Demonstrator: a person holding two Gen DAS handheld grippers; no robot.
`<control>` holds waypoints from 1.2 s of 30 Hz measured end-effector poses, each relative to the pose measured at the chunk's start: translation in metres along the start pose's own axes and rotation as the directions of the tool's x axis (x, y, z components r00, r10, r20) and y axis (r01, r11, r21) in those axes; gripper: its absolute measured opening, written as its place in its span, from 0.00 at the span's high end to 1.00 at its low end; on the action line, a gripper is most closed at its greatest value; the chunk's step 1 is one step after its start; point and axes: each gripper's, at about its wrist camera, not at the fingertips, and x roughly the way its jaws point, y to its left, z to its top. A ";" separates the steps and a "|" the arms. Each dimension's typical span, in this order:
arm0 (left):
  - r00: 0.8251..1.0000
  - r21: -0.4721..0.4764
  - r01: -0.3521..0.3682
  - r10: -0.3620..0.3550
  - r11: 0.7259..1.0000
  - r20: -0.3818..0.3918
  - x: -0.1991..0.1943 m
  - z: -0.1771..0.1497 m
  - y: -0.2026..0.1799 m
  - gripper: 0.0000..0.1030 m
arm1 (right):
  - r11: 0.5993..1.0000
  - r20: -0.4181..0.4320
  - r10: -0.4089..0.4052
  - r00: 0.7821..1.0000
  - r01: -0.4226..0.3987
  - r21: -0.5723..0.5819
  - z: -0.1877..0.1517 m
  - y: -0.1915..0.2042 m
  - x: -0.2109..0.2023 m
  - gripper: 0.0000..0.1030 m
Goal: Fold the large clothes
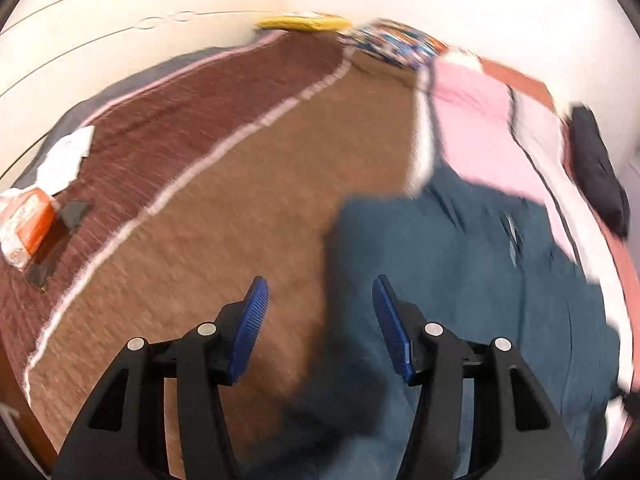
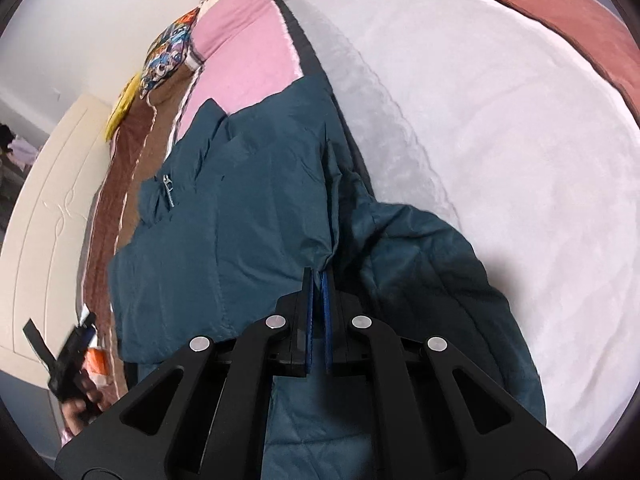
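A dark teal padded jacket (image 2: 260,220) lies spread on the bed, with a zip pocket showing on its left side. My right gripper (image 2: 317,272) is shut on a raised fold of the jacket's fabric near its middle seam. In the blurred left wrist view the jacket (image 1: 460,260) fills the lower right. My left gripper (image 1: 320,280) stands open over the jacket's left edge, where it meets the brown blanket (image 1: 240,200), with nothing between the blue pads (image 1: 252,320). The right wrist view shows a hand (image 2: 80,400) holding that left gripper at the far left.
The bed carries a maroon striped blanket (image 1: 180,120), a pink blanket (image 1: 472,120) and a white fleece blanket (image 2: 500,140). A patterned pillow (image 2: 168,56) and a yellow item (image 1: 304,22) lie at the far end. An orange-and-white packet (image 1: 28,224) sits left. A cream wardrobe (image 2: 52,220) stands beside the bed.
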 end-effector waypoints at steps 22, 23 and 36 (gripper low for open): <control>0.992 0.131 -0.041 0.056 0.991 -0.115 0.074 0.019 -0.044 0.38 | 0.997 -0.030 -0.073 0.997 0.073 -0.013 -0.016 0.008 0.009 0.95; 0.992 0.131 -0.036 0.051 0.991 -0.114 0.071 0.019 -0.043 0.38 | 0.998 -0.036 -0.056 0.998 0.056 0.012 -0.019 0.004 0.002 0.95; 0.997 0.142 -0.009 0.020 0.990 -0.078 0.056 0.009 -0.048 0.39 | 0.992 -0.101 -0.109 0.989 0.102 -0.073 -0.014 0.006 0.023 0.92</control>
